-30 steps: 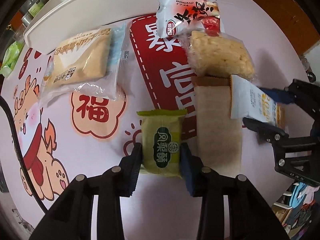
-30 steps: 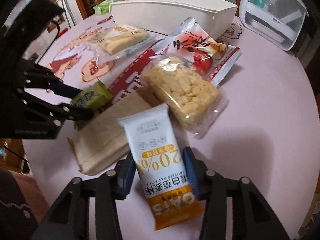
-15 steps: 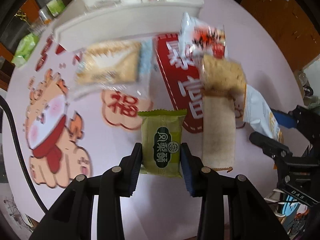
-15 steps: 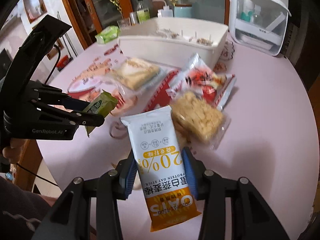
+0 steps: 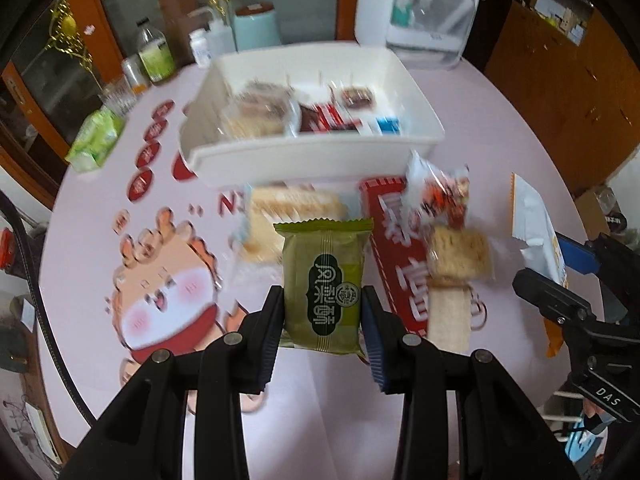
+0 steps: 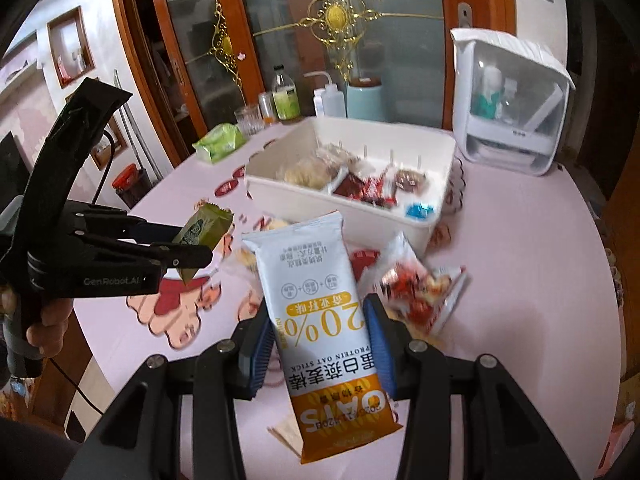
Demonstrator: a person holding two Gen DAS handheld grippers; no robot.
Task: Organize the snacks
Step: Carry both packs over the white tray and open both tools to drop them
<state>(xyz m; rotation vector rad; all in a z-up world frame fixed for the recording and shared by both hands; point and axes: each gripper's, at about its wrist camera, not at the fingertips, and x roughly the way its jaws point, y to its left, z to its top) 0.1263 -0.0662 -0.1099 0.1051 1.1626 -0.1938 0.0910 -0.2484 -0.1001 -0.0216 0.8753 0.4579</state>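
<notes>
**Two snacks in the air, one in each claw**

One round table (image 5: 120, 380) with a pink printed cover lies below both claws. On it, ahead of them, stands one white divided bin (image 5: 312, 152), already with several snacks inside (the blur does not let me count them exactly).

Between the bin and the claws, four packets lie on the table: one pale cracker packet (image 5: 296, 208) just ahead of the left claw, one red-and-white bag (image 5: 440, 196) ahead and to its right, one clear rice-cake packet (image 5: 458, 254) nearer, and one flat beige packet (image 5: 448, 316) nearest, beside the claw's right finger.

The right gripper (image 6: 320, 344) is pinching one white-and-orange oat bar (image 6: 316, 292) across its middle; the bar stands up between the pads, above the table, its white end toward the bin.

The left gripper (image 5: 323, 320) is pinching one green pastry packet (image 5: 324, 284) by its two sides, also clear of the table.

Both claws point downward and forward. One hand (image 6: 44, 324) is visible, wrapped around the left gripper's handle.
</notes>
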